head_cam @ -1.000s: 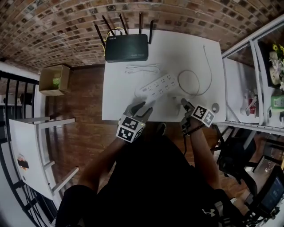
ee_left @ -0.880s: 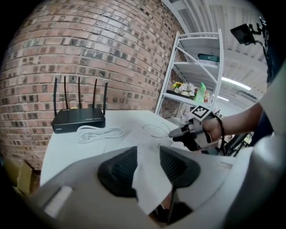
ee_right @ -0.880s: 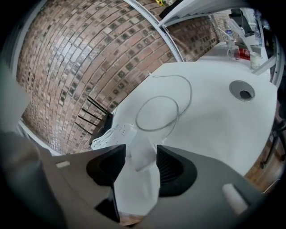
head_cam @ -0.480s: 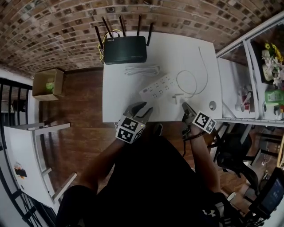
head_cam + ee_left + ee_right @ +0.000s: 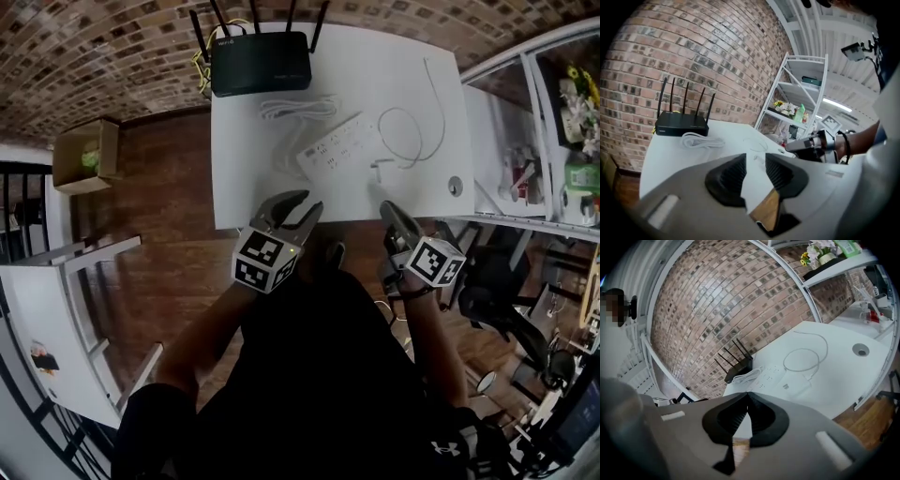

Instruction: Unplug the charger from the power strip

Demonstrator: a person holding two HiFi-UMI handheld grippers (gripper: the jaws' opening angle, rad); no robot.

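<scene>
White table [image 5: 239,192]: fills the upper middle of the head view, with brick wall past its far edge and wood floor to its left.
Strip [image 5: 337,148]: white power strip, lying slantwise near the table's middle, below the router.
Charger [image 5: 378,168]: small white block, out of the sockets, flat on the table just beside the strip's right end.
Lead [image 5: 412,136]: thin white wire running from the charger in a loose loop, then on toward the upper right corner of the table.
Coil [image 5: 298,106]: bundled white cord lying between router and strip.
Router [image 5: 261,63]: black, aerials up, at the table's far edge at the top of the frame.
Left gripper [image 5: 305,202]: over the table's near edge, lower left of the strip and apart from it. Its jaws stand released and wide, with only bare tabletop showing in the gap.
Right gripper [image 5: 386,208]: over the near edge, below the charger and clear of it. Its jaws are clenched tip to tip with nothing between them.
Grommet [image 5: 456,186]: round, near the table's right edge.
Box [image 5: 84,155]: cardboard, on the floor at the upper left.
Shelf [image 5: 562,112]: white rack at the right edge, holding bottles and flowers.
</scene>
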